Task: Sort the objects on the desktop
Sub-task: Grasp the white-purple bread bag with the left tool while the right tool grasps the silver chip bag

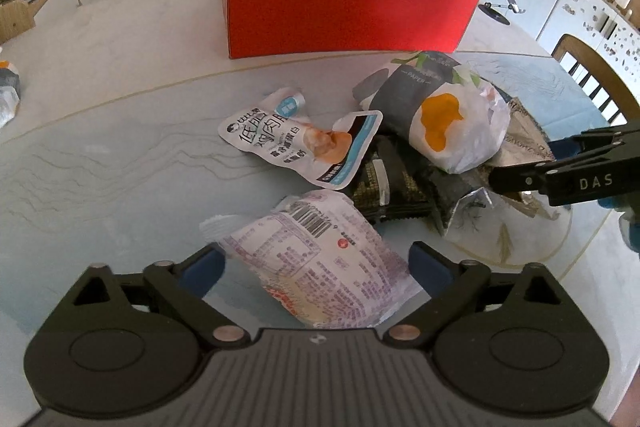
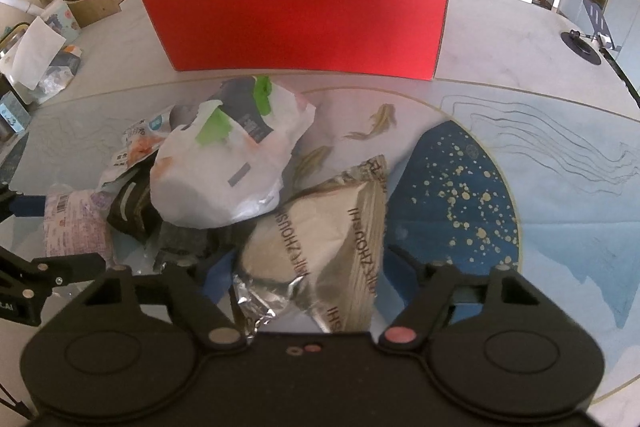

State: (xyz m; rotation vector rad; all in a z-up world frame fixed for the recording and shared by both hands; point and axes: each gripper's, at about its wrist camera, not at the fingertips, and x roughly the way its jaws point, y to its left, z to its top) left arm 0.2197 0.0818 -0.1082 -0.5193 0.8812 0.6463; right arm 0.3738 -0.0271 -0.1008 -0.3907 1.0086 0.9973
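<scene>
- Left gripper (image 1: 316, 259): jaws apart, straddling a pink-printed snack packet (image 1: 320, 259) lying flat on the table (image 1: 120, 155); pads not pressing it.
- Right gripper (image 2: 308, 267): jaws either side of a beige foil pouch (image 2: 332, 227); contact cannot be told.
- White plastic bag (image 2: 224, 163): atop the pile of dark packets.
- Red box (image 2: 300, 27): open-topped, behind the pile.

Dark packets (image 1: 394, 193) mostly buried under the white bag (image 1: 452, 119) and chicken pouch (image 1: 304, 135); print unreadable. Far end of the beige packet (image 2: 340, 223) tucked beneath the camera housing. Right-hand fingers (image 2: 404, 263) half hidden behind that packet; contact impossible to tell. Red box (image 2: 296, 27) interior mostly out of sight.
</scene>
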